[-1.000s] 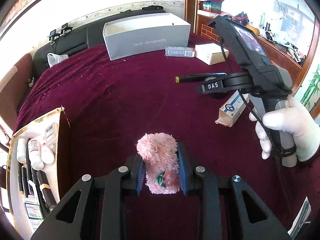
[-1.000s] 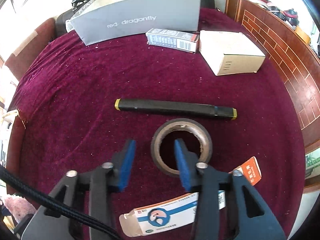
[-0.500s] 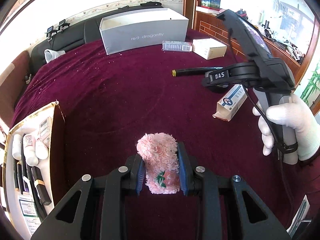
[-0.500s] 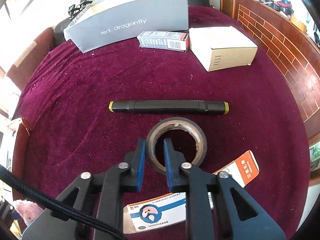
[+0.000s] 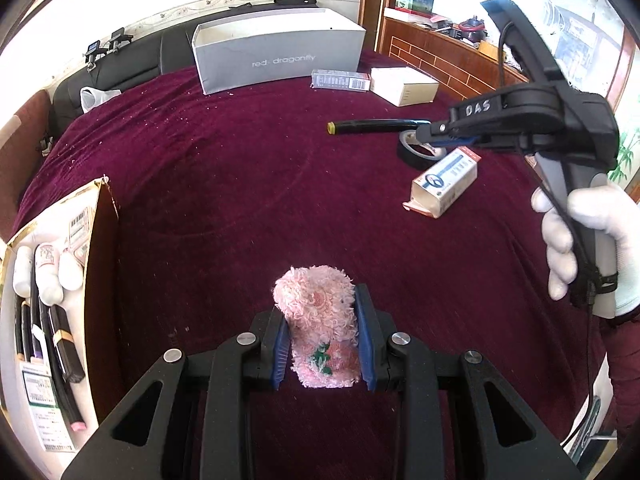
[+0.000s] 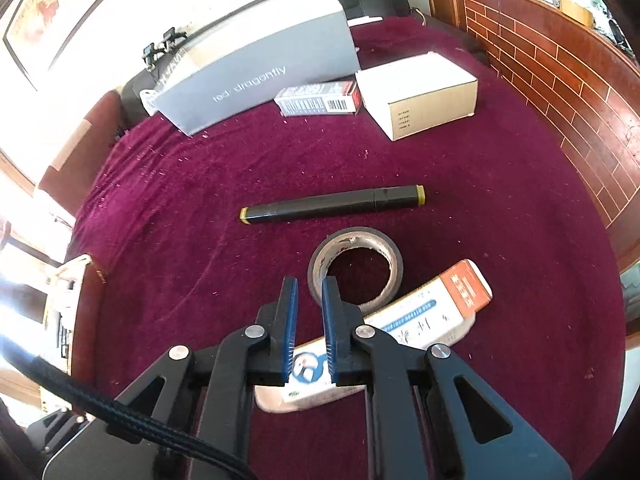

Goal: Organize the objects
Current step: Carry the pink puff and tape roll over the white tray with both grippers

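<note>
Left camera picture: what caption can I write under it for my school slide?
Left gripper squeezes a pink plush toy above the maroon tablecloth.

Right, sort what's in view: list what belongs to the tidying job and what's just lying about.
Job:
- pink plush toy, clamped in left tongs
- tape roll, its near rim between right tongs
- black marker
- medicine box
- open tray of supplies

Lying about:
- grey shoebox
- black sofa

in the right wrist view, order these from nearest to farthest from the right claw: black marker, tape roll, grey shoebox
1. tape roll, its near wall between the right claw fingers
2. black marker, lying crosswise just beyond the roll
3. grey shoebox, at the far edge
</note>
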Motion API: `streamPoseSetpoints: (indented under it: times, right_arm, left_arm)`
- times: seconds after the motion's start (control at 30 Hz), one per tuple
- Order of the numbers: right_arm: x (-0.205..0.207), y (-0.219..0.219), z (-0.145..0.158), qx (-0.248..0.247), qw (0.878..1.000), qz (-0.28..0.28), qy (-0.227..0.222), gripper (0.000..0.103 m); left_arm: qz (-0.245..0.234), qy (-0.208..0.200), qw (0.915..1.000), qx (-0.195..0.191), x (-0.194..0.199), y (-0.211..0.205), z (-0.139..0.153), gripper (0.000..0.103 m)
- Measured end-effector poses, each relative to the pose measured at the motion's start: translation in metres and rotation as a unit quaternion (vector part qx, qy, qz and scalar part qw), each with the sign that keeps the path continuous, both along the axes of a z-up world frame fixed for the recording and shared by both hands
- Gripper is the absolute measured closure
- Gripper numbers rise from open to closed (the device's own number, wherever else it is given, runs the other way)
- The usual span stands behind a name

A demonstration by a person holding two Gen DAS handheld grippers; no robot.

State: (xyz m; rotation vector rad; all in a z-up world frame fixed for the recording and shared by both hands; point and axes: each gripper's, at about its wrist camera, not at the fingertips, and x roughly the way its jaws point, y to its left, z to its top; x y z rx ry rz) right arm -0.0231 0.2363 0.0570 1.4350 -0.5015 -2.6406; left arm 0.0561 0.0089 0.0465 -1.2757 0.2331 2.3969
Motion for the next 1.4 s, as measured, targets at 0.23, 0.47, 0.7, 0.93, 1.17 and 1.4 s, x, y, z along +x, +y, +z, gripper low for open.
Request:
streamPoseSetpoints:
  times: [0.23,0.47,0.7,0.93,1.17,1.4]
  right_arm:
    - [0.008,0.002,0.010,0.007,1.000,-0.008,0.013,0.080]
    - [-0.010,-0.010,0.002,0.043,0.999,-0.005,-0.003,0.071]
    - [-0.034,-0.028,-0.026,0.102,0.994,0.004,-0.039,0.072]
    - [-0.035,-0.038,-0.029,0.156,0.987,0.006,-0.032,0.072]
    - [-0.028,-0.027,-0.026,0.137,0.990,-0.015,-0.021,0.095]
    - [-0.012,-0.024,-0.007,0.106,0.994,-0.021,0.008,0.095]
  left_arm:
    - [0.000,-0.003,1.0000,0.006,0.015,-0.007,0.002,0.079]
    - [0.008,-0.013,0.9999,0.007,0.012,-0.015,-0.008,0.078]
    - [0.003,-0.028,0.9996,0.010,0.002,-0.012,-0.019,0.079]
    - [-0.003,-0.028,0.9995,0.011,-0.002,-0.012,-0.021,0.079]
    - [0.000,-0.025,0.9996,0.011,0.001,-0.014,-0.020,0.079]
    - [0.005,-0.015,0.9996,0.024,0.006,-0.020,-0.010,0.079]
